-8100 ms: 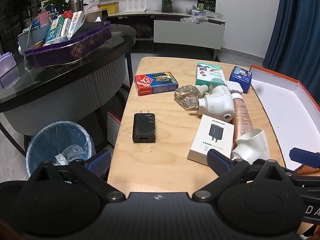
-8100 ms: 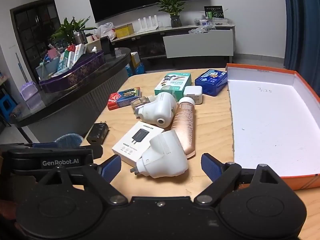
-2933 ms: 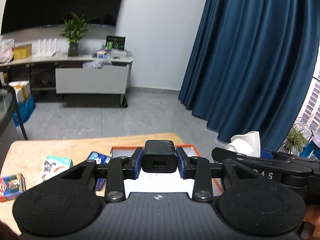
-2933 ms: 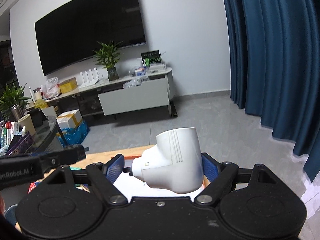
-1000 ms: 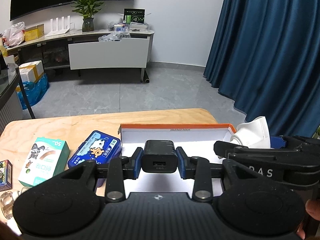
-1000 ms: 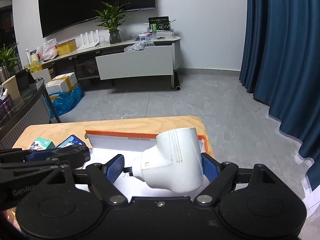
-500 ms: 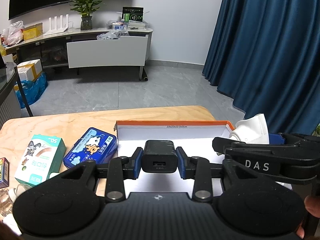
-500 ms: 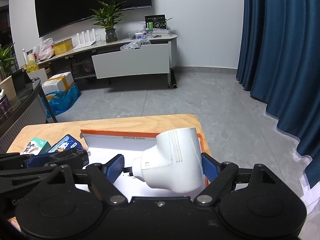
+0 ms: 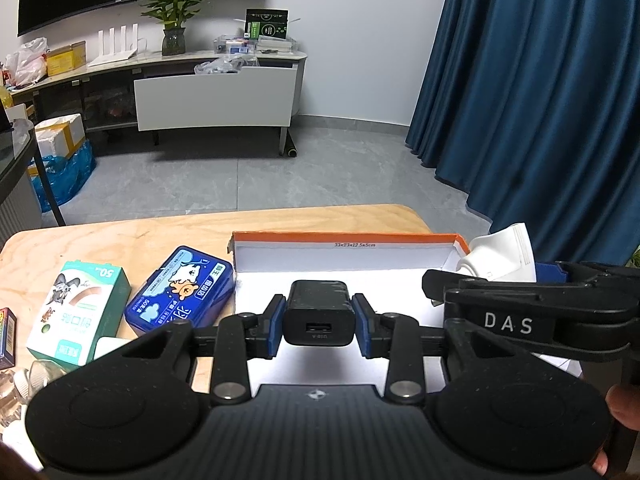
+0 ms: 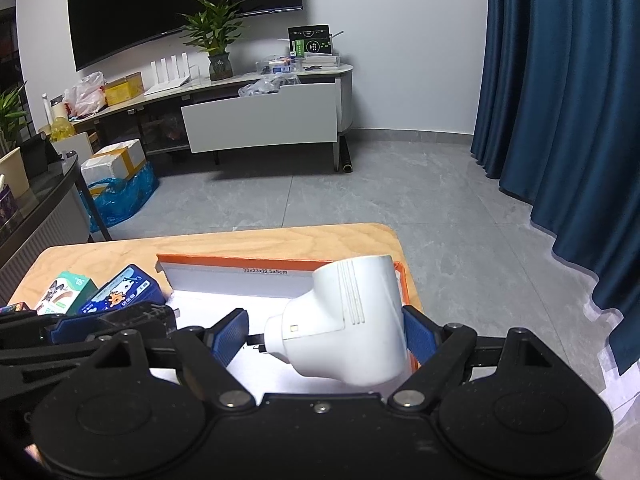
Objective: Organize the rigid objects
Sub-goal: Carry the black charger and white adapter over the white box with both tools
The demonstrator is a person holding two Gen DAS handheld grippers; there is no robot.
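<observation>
My left gripper (image 9: 319,322) is shut on a black USB charger (image 9: 319,312), held with its port facing me above the white floor of an orange-rimmed box (image 9: 344,237). My right gripper (image 10: 323,335) is shut on a white plug adapter (image 10: 348,332), held over the right part of the same box (image 10: 240,259). In the left wrist view the white adapter (image 9: 502,254) shows at the right, behind the other gripper's black frame. Both hover side by side near the box's back wall.
Left of the box on the wooden table (image 9: 120,236) lie a blue tin (image 9: 180,288), a green and white carton (image 9: 76,312), a red card box (image 9: 6,338) and a glass bottle (image 9: 12,384). The table's far edge drops to grey floor; blue curtains hang right.
Eight seconds ago both grippers were open and the charger and adapter lay on the table; now each is gripped and held over the box. Over the last second nothing has visibly moved.
</observation>
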